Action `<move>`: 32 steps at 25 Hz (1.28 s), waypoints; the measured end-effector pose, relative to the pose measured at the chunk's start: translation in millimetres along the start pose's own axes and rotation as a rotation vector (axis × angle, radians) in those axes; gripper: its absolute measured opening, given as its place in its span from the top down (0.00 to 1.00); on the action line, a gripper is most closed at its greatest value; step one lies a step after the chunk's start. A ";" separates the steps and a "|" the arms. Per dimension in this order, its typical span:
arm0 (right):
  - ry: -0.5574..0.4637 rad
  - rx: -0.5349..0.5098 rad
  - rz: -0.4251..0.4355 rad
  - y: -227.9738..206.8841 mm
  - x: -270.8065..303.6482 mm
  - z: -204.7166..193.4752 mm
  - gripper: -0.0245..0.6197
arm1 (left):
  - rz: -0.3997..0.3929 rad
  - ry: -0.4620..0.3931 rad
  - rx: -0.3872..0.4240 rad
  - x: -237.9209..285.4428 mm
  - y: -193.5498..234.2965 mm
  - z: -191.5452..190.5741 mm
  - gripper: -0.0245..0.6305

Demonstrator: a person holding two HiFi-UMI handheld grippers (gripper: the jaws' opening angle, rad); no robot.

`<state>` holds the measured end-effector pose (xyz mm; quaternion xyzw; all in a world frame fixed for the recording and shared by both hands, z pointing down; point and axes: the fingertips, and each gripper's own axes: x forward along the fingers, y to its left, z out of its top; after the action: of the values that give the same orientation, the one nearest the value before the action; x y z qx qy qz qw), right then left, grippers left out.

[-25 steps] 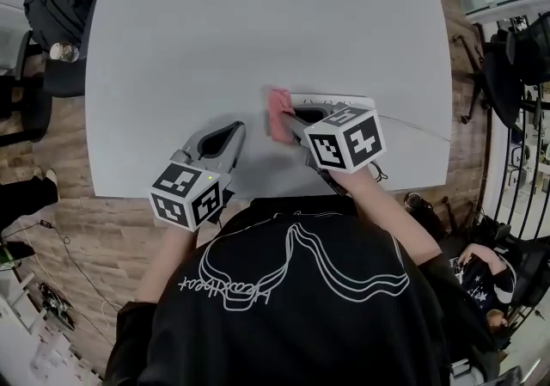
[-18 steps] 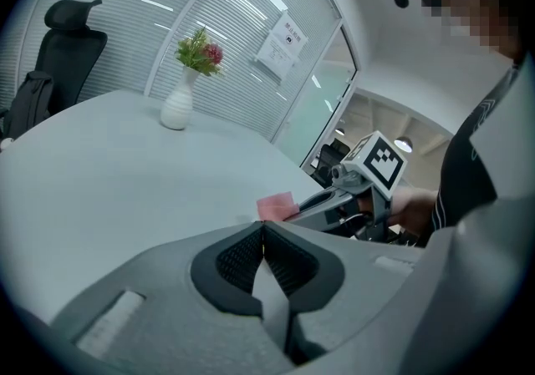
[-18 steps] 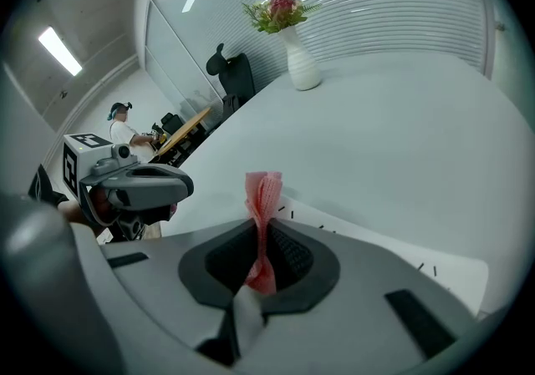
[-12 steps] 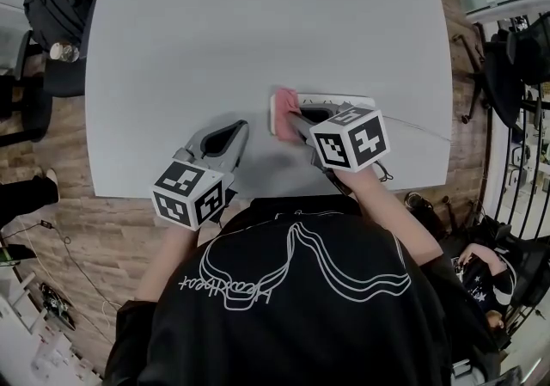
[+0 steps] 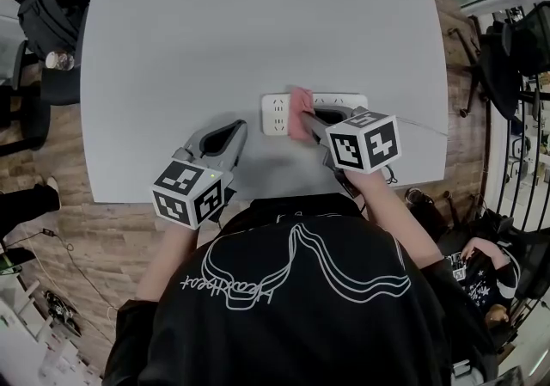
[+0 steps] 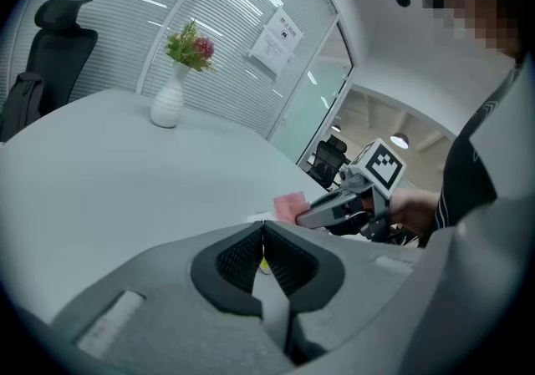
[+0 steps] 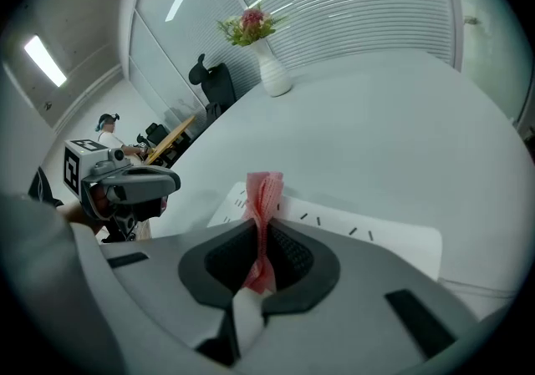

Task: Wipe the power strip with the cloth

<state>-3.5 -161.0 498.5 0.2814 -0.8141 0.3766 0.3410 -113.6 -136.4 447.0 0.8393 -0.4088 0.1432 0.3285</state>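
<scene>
- On the table (image 5: 215, 40), near the edge closest to the person, the power strip (image 5: 276, 114) lay flat with its socket face up.
- The right gripper (image 5: 309, 122) had its jaws clamped on the pink cloth (image 5: 298, 107). A folded wad of the cloth stood out past the jaw tips and rested on the strip, a little way in from its left end.
- The left gripper (image 5: 237, 128) was low over the table just left of the strip and apart from it, with its jaws pressed together and nothing between them.
- To wipe well, the cloth would best be pressed flat on the top face and drawn along the row of sockets in straight passes, end to end. The strip looked light and might slide, so the idle left gripper could steady its left end.
- The strip's long axis ran left to right across the person, roughly parallel to the near table edge. Its thin cable (image 5: 417, 126) left the right end, heading toward the table's right side.
</scene>
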 end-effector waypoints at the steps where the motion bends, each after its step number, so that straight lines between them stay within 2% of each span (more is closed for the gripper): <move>1: -0.004 0.011 -0.007 -4.5 -3.2 -1.7 0.91 | -0.002 0.001 0.001 0.7 -0.7 0.3 0.94; 21: -0.092 0.189 -0.182 -104.5 -79.4 -39.1 0.91 | -0.041 0.045 0.032 28.5 -24.9 -2.3 0.94; 27: -0.104 0.220 -0.223 -113.5 -90.7 -47.4 0.91 | -0.030 0.063 0.015 23.5 -16.3 -7.4 0.94; 32: -0.112 0.244 -0.225 -122.0 -93.9 -49.9 0.91 | -0.011 0.102 -0.008 26.5 -11.6 -13.4 0.94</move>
<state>158.0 -169.9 501.9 0.4303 -0.7435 0.4157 0.2987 -87.6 -137.9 465.4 0.8320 -0.3874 0.1821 0.3529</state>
